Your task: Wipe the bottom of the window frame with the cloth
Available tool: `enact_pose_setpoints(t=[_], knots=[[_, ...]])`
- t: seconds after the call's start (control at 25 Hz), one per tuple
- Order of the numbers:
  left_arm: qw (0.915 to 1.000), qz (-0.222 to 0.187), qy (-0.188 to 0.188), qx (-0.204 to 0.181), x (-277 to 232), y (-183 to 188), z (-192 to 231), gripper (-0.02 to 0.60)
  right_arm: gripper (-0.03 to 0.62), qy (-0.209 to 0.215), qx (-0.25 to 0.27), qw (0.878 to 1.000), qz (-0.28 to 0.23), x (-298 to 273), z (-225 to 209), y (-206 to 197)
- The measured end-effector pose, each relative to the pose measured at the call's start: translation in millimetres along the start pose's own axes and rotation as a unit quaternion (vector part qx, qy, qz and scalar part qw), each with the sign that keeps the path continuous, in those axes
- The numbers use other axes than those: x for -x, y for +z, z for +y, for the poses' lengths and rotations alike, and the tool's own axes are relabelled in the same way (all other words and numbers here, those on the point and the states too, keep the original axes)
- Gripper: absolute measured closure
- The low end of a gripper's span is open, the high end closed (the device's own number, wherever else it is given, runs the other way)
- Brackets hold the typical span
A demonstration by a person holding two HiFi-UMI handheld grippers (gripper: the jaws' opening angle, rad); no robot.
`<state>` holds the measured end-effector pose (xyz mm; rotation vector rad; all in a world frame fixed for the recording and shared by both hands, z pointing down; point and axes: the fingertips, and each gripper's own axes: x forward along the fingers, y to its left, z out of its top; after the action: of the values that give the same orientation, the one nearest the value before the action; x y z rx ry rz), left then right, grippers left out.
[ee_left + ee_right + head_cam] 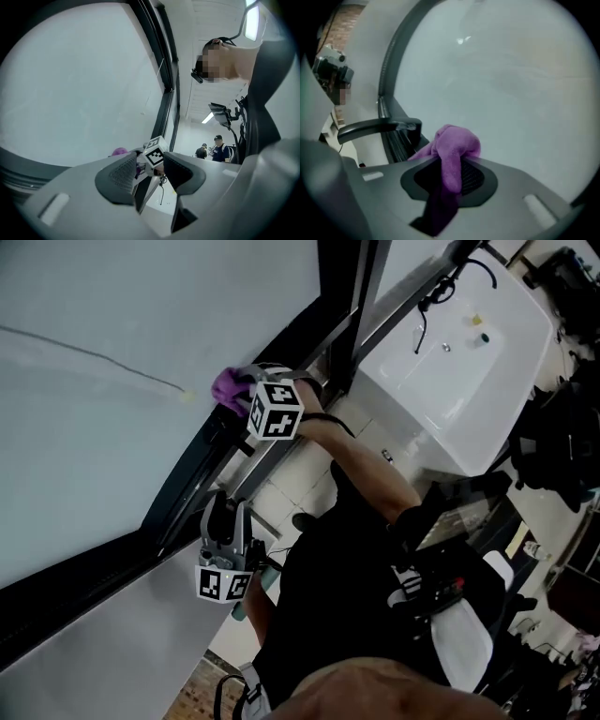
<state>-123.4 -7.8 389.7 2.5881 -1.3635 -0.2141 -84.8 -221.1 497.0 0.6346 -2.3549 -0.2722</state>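
Closest in, the left gripper (223, 512) (150, 176) hangs low beside the dark frame (178, 507), and its jaws stand apart with nothing between them. Looking down that gap, you catch the cube (155, 151) of the other tool and a speck of purple just behind it.

Further along the rail, the right gripper (246, 390) (450, 173) is out at arm's length. Its jaws are clamped tight on the purple cloth (227, 385) (452, 150). One wad bulges out past the tips, and a tail hangs down between the pads.

The cloth sits right at the bottom rail of the frame, where dark metal meets the glass (112, 334). Whether it actually presses on the rail, I can't tell from here. The two tools are well apart along the same rail.

Beyond the cloth there's only pale, hazy glass filling the right gripper view, with the frame (389, 75) curving up at its left. Off to the right of the head view, past the upright of the frame, stands a white basin (469, 362). Far back in the left gripper view, two people (219, 149) stand in the room.
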Motion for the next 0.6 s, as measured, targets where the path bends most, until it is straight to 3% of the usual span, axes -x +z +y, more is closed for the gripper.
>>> enact_pose_setpoints(t=[0.12,0.2,0.28,0.32,0.4,0.52,0.6], knots=[[0.9997,-0.012,-0.013,-0.015,-28,9,-14,0.399,0.513,0.016,0.012,1.0,0.019,-8,-3,-15],[0.9993,-0.021,-0.018,-0.026,-43,17,-19,0.399,0.514,-0.047,-0.014,0.997,0.064,10,-46,-57],[0.9989,-0.025,-0.023,-0.033,-59,19,-21,0.399,0.514,-0.124,-0.052,0.984,0.112,35,-104,-104],[0.9987,-0.026,-0.026,-0.036,-70,19,-23,0.399,0.514,-0.137,-0.072,0.981,0.118,45,-123,-117],[0.9984,-0.027,-0.031,-0.041,-93,19,-30,0.399,0.51,-0.111,-0.069,0.987,0.091,50,-125,-105],[0.9979,-0.029,-0.033,-0.048,-130,20,-39,0.399,0.508,-0.04,0.033,0.998,0.046,29,-72,-58],[0.9973,-0.029,-0.033,-0.059,-154,21,-43,0.399,0.508,-0.032,0.052,0.997,0.049,18,-64,-63]])
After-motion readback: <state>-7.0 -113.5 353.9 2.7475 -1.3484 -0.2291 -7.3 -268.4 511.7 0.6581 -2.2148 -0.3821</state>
